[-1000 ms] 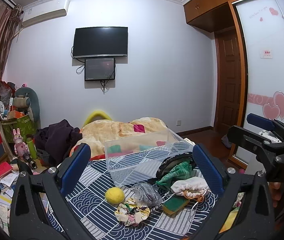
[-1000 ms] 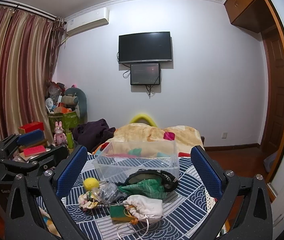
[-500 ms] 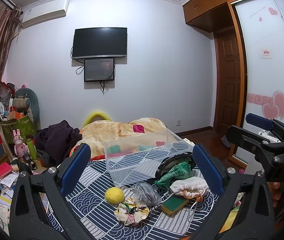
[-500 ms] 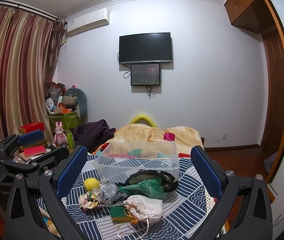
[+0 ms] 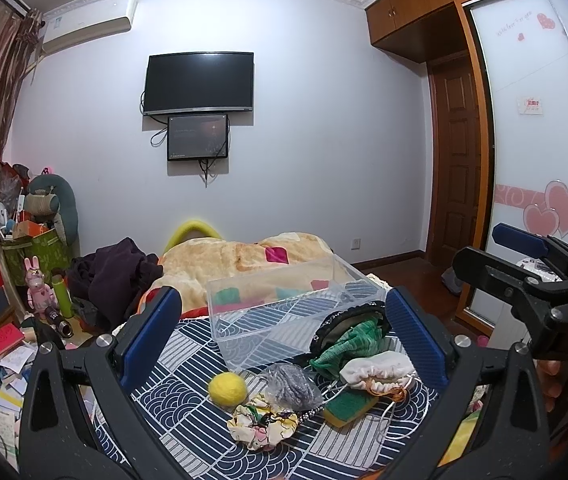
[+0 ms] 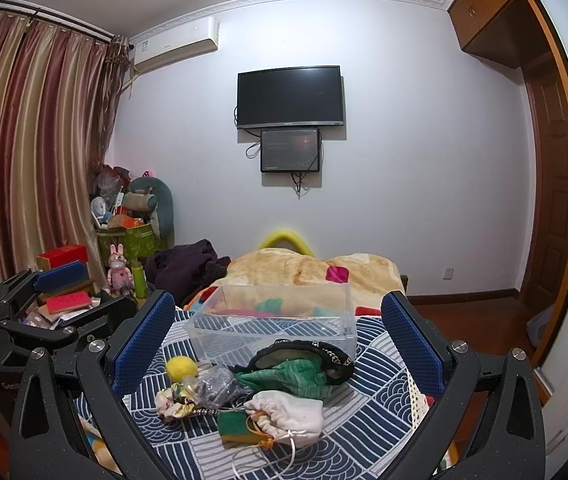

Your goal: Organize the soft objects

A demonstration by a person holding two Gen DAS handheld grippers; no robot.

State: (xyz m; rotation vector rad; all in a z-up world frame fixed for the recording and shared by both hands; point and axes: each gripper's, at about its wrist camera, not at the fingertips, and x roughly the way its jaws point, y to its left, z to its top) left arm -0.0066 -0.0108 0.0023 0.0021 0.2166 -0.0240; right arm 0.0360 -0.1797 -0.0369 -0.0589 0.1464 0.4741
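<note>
A heap of soft things lies on the blue-and-white patterned cloth: a yellow felt ball, a floral scrunchie, a clear bag of grey yarn, a green-yellow sponge, a white drawstring pouch and a green cloth under a black band. Behind them stands an empty clear plastic bin. My left gripper hovers open above the heap. My right gripper is open too, holding nothing.
A bed with a tan blanket and dark clothes lies beyond the bin. Boxes, papers and toys clutter the floor at left. A wardrobe with sliding doors stands at right. The other gripper shows at each view's edge.
</note>
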